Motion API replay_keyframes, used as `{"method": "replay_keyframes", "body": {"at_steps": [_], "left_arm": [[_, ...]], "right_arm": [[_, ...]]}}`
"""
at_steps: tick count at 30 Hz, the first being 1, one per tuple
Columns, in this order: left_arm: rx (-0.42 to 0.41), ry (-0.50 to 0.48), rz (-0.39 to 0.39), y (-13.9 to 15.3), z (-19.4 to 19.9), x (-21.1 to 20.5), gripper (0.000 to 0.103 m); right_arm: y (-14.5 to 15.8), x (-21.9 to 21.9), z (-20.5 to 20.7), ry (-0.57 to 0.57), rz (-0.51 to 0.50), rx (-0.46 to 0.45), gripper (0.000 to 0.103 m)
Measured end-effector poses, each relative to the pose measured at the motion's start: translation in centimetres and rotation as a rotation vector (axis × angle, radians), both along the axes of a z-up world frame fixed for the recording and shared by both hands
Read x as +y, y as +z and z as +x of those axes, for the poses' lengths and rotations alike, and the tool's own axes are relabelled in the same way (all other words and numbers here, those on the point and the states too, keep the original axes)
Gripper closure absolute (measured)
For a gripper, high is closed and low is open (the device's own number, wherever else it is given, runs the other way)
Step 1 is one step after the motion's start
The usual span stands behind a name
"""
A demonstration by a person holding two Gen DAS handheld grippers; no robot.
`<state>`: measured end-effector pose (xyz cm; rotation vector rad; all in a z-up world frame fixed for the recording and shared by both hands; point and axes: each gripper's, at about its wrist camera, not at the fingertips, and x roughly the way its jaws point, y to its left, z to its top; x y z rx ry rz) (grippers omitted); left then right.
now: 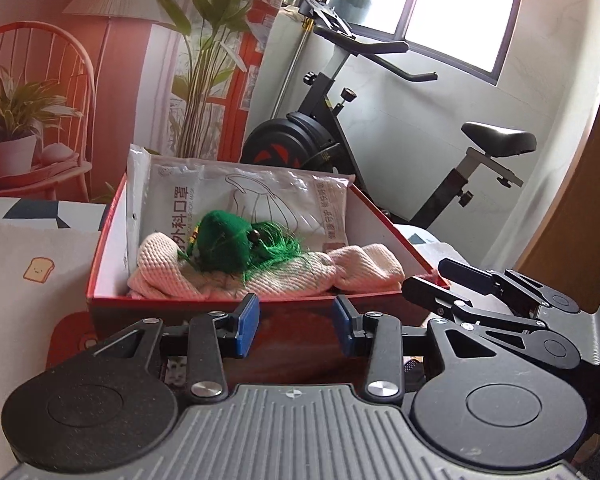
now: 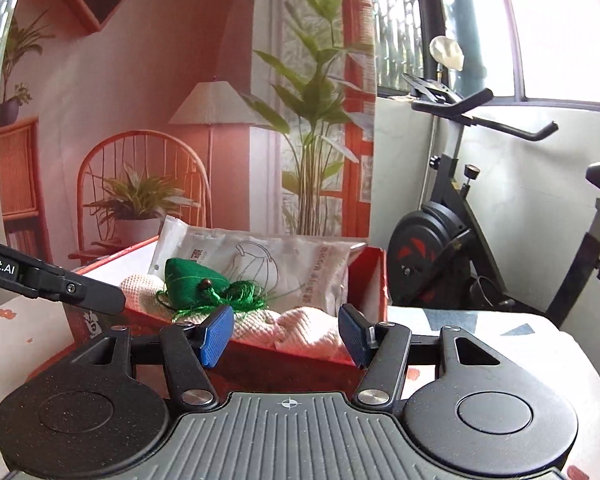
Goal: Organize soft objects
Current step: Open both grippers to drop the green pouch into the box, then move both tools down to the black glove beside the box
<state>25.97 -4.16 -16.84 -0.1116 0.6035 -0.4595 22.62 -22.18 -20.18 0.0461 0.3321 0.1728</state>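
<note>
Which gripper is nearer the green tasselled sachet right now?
Neither clearly: left gripper and right gripper both sit open just outside the red box's near wall, short of the green sachet.

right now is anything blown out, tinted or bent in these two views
Left wrist view: the window is blown out white, a reddish cast tints the left side, and the fisheye bows the frame edges. Right wrist view: the window is again overexposed, yet the green tassel pouch in the red box stays sharp.
</note>
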Motion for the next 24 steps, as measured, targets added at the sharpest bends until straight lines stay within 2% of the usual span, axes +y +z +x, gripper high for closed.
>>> {"method": "replay_keyframes", "body": {"at_steps": [2,7,12,16,18,24], "left_arm": [[0.009,0.003,-0.017,-0.6,-0.9,-0.6,0.052],[0.056,-0.008,-0.006,-3.2,-1.6,-2.5,0.051],[0.115,-0.009,0.02,-6.3,-1.3,-4.1,0.051],[0.15,0.003,0.043,-8.1,-0.7,-4.8,0.05],[0.16,0.007,0.052,-8.6,-0.4,-5.1,0.05],[0.174,0.017,0.06,-9.7,0.2,-5.8,0.05]], "right_arm": [[-0.7,-0.8,-1.5,-0.017,0.003,0.008,0.048],[-3.6,-2.8,-3.8,-0.075,0.045,0.074,0.048],[-6.9,-3.7,-5.0,-0.138,0.047,0.136,0.047],[-8.6,-4.3,-5.3,-0.169,0.061,0.168,0.038],[-9.0,-4.4,-5.1,-0.166,0.066,0.184,0.037],[-9.5,-3.4,-4.2,-0.159,0.005,0.235,0.029]]}}
